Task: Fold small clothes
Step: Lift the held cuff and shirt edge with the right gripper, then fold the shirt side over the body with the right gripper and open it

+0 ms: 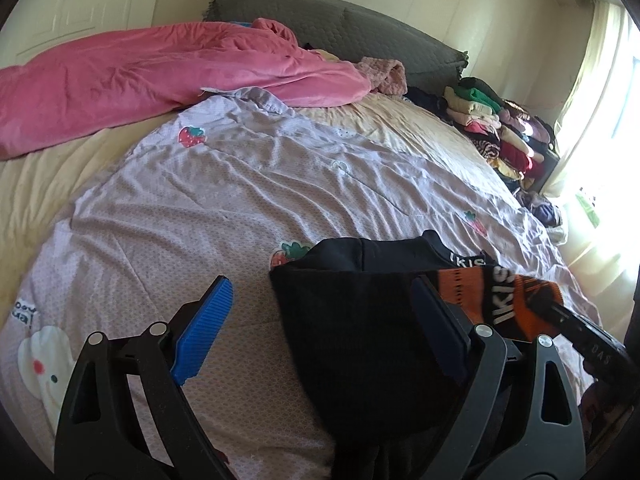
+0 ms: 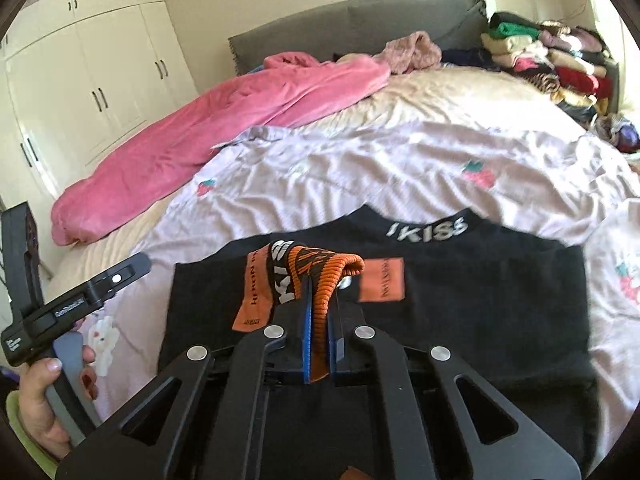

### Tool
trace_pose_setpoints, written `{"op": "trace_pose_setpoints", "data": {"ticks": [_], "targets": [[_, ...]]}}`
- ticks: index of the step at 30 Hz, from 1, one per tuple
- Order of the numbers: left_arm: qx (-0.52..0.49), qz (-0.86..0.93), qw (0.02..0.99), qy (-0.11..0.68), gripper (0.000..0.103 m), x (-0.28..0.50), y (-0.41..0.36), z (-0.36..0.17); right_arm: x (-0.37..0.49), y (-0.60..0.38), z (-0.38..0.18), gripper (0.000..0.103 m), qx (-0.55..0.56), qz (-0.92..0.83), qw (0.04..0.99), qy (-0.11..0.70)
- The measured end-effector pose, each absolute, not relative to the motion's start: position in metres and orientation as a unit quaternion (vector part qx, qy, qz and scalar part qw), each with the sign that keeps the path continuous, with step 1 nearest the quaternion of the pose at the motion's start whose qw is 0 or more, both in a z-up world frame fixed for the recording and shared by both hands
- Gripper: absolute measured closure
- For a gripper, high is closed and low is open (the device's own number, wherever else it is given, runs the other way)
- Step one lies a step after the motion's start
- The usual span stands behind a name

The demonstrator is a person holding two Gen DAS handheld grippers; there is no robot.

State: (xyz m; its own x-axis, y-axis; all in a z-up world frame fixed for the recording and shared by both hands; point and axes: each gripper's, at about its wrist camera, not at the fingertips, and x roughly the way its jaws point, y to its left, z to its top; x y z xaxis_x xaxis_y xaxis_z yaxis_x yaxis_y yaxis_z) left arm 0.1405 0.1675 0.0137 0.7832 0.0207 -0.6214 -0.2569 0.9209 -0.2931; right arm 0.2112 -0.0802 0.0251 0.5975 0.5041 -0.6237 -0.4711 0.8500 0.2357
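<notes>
Closest to me, my right claw (image 2: pixel 318 320) is clamped tight on the orange ribbed cuff (image 2: pixel 324 280) of a black garment (image 2: pixel 460 320), the blue pads pinching the knit with the cuff's end bunched over the tips. That cuff is raised off the cloth beneath it, and white letters run along its black stripe. My left claw (image 1: pixel 320 328) stands wide apart with nothing gripped; one blue pad (image 1: pixel 204 332) sits over the bedsheet (image 1: pixel 200 200), the other rests against the garment's near edge. In the right wrist view my left hand (image 2: pixel 48 400) wraps the handle of that tool. The black garment lies spread flat on the bed just ahead of both claws, neckband away from me, an orange patch (image 2: pixel 382 280) on its front. Under it lies the wrinkled lilac sheet printed with strawberries. Farther off lies a rumpled pink blanket (image 1: pixel 140 80). At the far side, near the grey headboard (image 1: pixel 340 28), sits a stack of folded clothes (image 1: pixel 500 128).
</notes>
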Motion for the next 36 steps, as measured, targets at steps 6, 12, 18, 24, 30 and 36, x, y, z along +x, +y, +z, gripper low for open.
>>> {"op": "trace_pose_setpoints", "data": {"ticks": [6,12,18,24,30,36], "targets": [[-0.185,0.076,0.926,0.32,0.02,0.14,0.169,0.014,0.223,-0.111,0.035,0.098,0.015,0.221,0.916,0.335],[-0.182,0.074,0.926,0.323,0.02,0.141,0.165,0.012,0.233,-0.155,0.039,0.099,0.02,0.17,0.931,0.324],[-0.175,0.073,0.925,0.329,0.02,0.144,0.16,0.008,0.238,-0.181,0.026,0.099,0.026,0.146,0.932,0.332],[-0.146,0.058,0.929,0.336,0.02,0.152,0.139,0.005,0.241,-0.186,0.009,0.099,0.02,0.138,0.93,0.34],[-0.097,0.025,0.935,0.341,0.02,0.168,0.101,-0.001,0.243,-0.194,0.001,0.099,0.026,0.131,0.929,0.345],[-0.041,-0.029,0.927,0.37,0.02,0.191,0.06,-0.023,0.244,-0.2,-0.002,0.099,0.036,0.127,0.927,0.351]]}}
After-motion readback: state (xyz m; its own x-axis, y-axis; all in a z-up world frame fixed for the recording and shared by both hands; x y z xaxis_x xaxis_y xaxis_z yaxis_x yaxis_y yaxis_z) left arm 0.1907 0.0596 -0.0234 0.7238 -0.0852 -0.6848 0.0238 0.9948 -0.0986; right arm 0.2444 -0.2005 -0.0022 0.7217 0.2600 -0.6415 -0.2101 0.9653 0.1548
